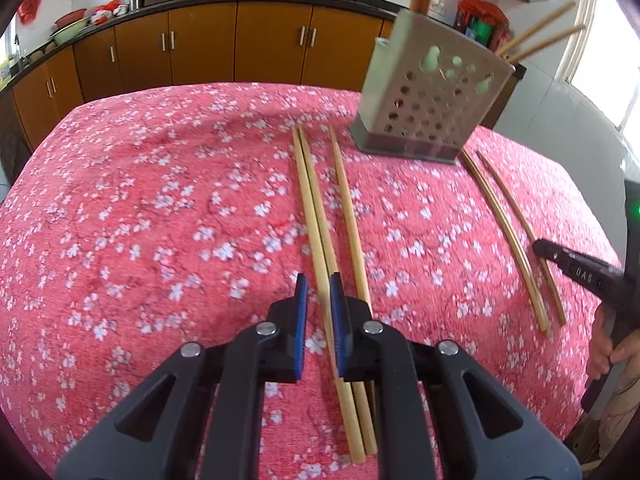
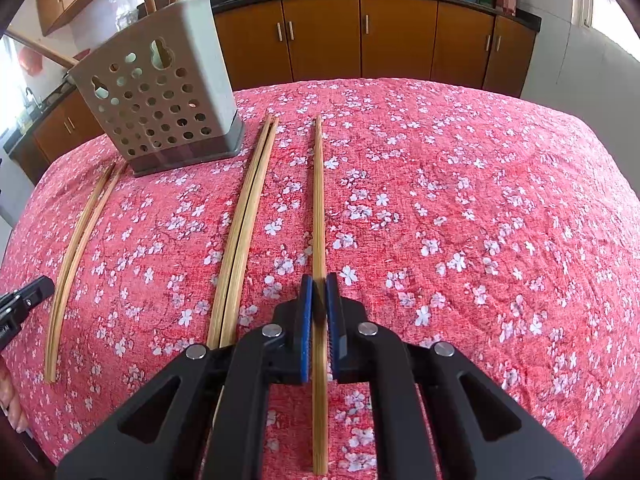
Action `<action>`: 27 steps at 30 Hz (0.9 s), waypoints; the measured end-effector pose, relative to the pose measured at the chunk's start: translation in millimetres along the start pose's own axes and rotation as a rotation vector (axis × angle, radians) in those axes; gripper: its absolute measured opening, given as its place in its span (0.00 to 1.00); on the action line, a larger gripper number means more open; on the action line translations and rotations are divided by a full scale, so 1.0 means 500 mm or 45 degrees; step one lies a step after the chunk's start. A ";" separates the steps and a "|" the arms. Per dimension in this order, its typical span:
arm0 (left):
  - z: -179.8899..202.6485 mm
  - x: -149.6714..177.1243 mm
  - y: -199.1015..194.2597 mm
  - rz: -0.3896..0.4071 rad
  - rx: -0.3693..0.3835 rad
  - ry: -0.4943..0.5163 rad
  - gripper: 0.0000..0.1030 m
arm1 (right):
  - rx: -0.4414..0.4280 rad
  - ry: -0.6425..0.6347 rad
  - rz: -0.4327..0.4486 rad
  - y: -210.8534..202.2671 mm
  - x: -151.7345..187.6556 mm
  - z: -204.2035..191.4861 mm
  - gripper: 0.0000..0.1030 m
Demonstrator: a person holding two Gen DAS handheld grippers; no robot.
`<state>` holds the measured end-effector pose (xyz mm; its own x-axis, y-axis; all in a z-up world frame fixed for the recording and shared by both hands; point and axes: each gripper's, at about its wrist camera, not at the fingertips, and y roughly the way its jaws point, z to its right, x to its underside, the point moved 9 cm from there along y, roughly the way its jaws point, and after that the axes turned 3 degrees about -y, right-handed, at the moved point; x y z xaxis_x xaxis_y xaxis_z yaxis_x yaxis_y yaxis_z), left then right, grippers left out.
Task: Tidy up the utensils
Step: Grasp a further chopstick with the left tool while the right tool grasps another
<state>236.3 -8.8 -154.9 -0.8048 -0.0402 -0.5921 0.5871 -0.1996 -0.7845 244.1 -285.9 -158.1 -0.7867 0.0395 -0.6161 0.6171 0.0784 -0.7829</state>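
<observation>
Right tongs (image 2: 319,294) pinch a single chopstick (image 2: 318,200); left tongs (image 1: 319,292) narrowly straddle a chopstick pair (image 1: 312,208).

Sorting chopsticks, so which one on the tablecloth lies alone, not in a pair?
The chopstick farthest right, running between the right gripper's fingers. The other four lie left of it: a middle pair and a far-left pair by the holder.
</observation>
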 end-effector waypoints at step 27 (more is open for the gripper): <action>-0.137 -0.094 0.053 0.064 -0.258 -0.106 0.10 | 0.081 0.033 0.094 0.007 -0.013 0.046 0.08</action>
<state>295.6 54.9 -160.2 -0.7735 -0.1275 -0.6208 0.6254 0.0051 -0.7803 251.8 -309.0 -159.1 -0.7389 0.0689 -0.6703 0.6725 0.0110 -0.7401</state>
